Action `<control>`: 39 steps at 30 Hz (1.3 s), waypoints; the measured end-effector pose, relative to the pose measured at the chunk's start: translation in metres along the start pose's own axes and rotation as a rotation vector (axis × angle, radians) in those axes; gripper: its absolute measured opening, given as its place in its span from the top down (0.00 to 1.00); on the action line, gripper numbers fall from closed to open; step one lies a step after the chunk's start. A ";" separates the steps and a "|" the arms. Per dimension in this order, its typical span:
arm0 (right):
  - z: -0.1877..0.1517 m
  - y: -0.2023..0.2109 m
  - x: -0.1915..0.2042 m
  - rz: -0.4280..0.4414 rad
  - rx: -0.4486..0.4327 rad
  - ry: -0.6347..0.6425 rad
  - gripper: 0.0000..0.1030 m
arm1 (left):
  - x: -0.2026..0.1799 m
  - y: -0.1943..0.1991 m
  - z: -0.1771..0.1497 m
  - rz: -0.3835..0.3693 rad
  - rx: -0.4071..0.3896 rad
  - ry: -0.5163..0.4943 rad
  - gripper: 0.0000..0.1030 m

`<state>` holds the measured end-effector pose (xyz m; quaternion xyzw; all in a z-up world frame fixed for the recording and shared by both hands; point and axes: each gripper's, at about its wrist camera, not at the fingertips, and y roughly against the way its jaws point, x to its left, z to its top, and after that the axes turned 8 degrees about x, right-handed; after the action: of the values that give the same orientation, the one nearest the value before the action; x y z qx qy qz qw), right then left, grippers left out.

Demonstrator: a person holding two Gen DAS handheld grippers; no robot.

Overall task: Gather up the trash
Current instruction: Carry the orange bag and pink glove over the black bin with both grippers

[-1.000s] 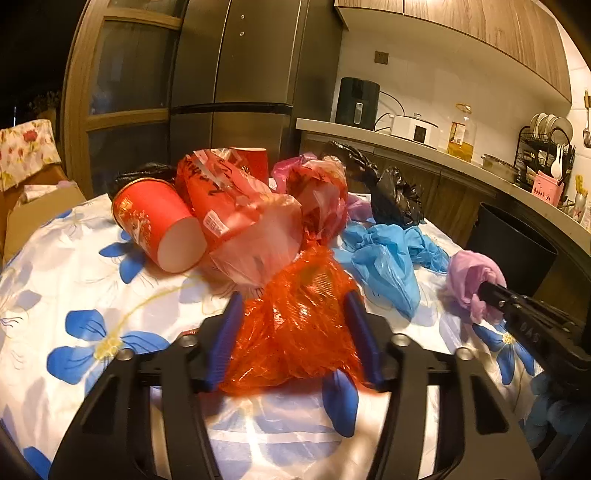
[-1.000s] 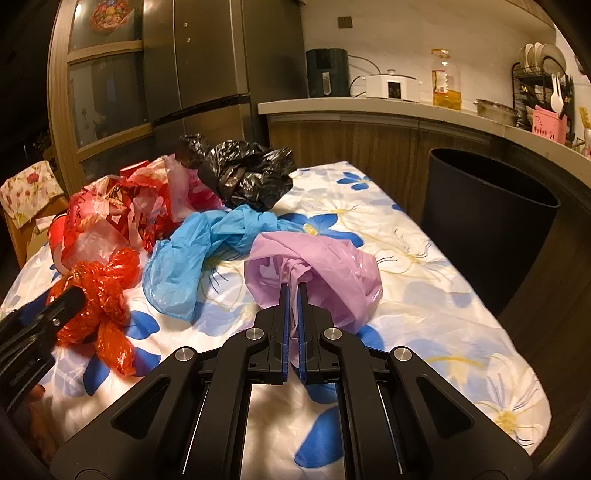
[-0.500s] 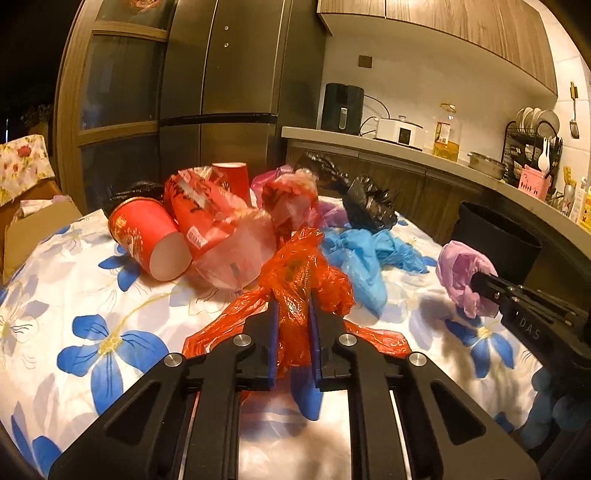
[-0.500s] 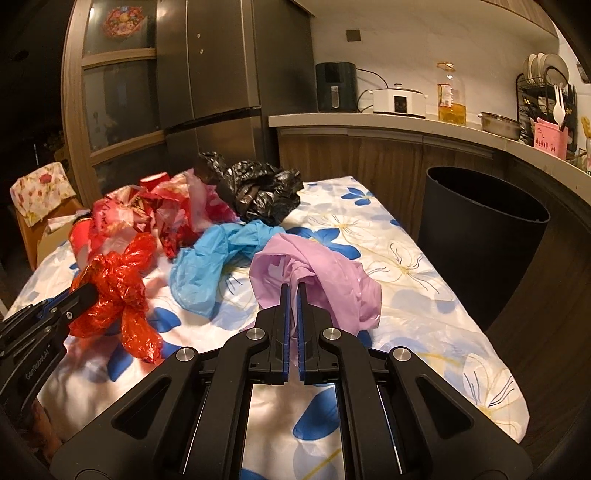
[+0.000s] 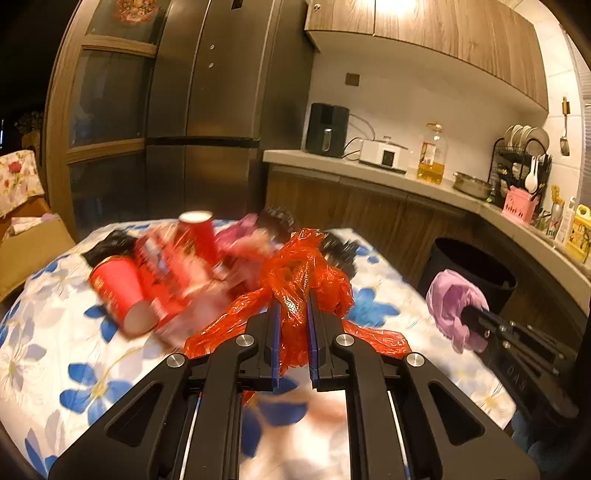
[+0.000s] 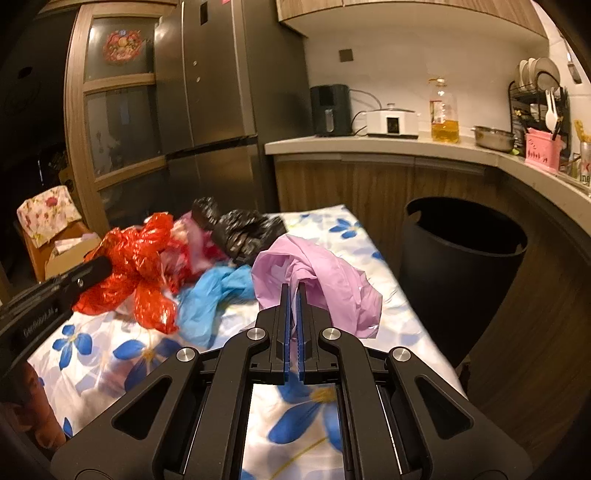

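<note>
Jaws of the left gripper pinch a crumpled red bag above the worktop; right gripper clamps a purple bag (black bin stands right).

Warm-lit kitchen: steel fridge, wooden cabinets, white tiled wall, curved counter with dish rack

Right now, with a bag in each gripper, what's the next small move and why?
Probably carry the purple bag, pinched in the right gripper, rightward over the open black bin beside the table; the left gripper holds the red bag farther off.
</note>
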<state>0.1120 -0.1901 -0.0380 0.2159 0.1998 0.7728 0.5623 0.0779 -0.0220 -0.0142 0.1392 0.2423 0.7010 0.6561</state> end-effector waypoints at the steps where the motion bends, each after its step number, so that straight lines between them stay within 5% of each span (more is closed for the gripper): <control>1: 0.002 0.001 -0.003 -0.005 -0.005 -0.003 0.97 | -0.007 0.000 0.005 -0.009 -0.010 -0.008 0.89; 25: 0.069 -0.001 -0.127 -0.205 -0.132 -0.095 0.97 | -0.143 -0.077 0.078 -0.185 -0.030 -0.116 0.89; 39: 0.089 -0.014 -0.193 -0.273 -0.143 -0.134 0.97 | -0.219 -0.129 0.089 -0.284 0.001 -0.179 0.88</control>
<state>0.2250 -0.3647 0.0068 0.1970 0.1339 0.6855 0.6880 0.2555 -0.2218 0.0206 0.1659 0.2003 0.5858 0.7676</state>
